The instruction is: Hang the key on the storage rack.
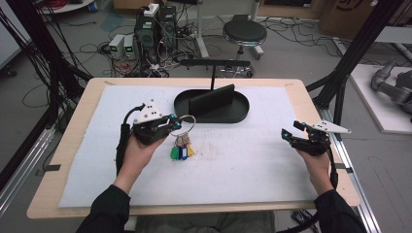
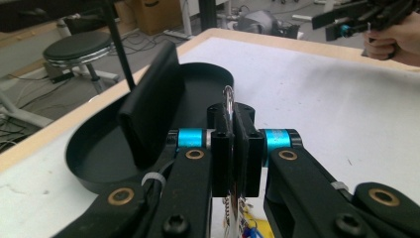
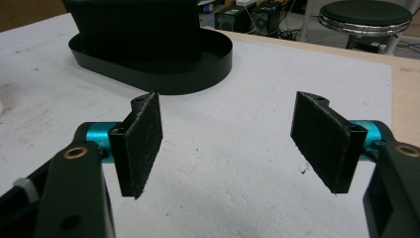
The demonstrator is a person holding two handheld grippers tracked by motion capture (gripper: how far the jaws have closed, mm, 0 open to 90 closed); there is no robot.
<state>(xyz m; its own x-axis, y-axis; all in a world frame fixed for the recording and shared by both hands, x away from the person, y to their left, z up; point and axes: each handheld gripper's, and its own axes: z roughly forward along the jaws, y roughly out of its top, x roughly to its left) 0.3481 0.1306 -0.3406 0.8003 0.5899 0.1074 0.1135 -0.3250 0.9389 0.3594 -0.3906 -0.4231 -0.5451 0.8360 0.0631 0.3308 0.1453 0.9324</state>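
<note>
My left gripper (image 1: pixel 174 122) is shut on a metal key ring (image 1: pixel 187 124), held a little above the white mat. Keys and green, blue and yellow tags (image 1: pixel 181 152) dangle from the ring. In the left gripper view the pads (image 2: pixel 222 148) pinch the ring (image 2: pixel 228 96) edge-on, with the tags (image 2: pixel 252 230) low between the jaws. A black oval tray (image 1: pixel 238 115) lies just beyond, holding an upright black block (image 1: pixel 211 100); a thin post with a crossbar (image 1: pixel 214 63) rises behind it. My right gripper (image 1: pixel 291 137) hovers open near the right edge, and nothing lies between its pads (image 3: pixel 141 144).
A white mat (image 1: pixel 233 170) covers the wooden table (image 1: pixel 73 145). Behind the table stand a black stool (image 1: pixel 244 33), computer boxes (image 1: pixel 153 29) and tangled cables on the floor. Black frame posts (image 1: pixel 350 58) flank the table sides.
</note>
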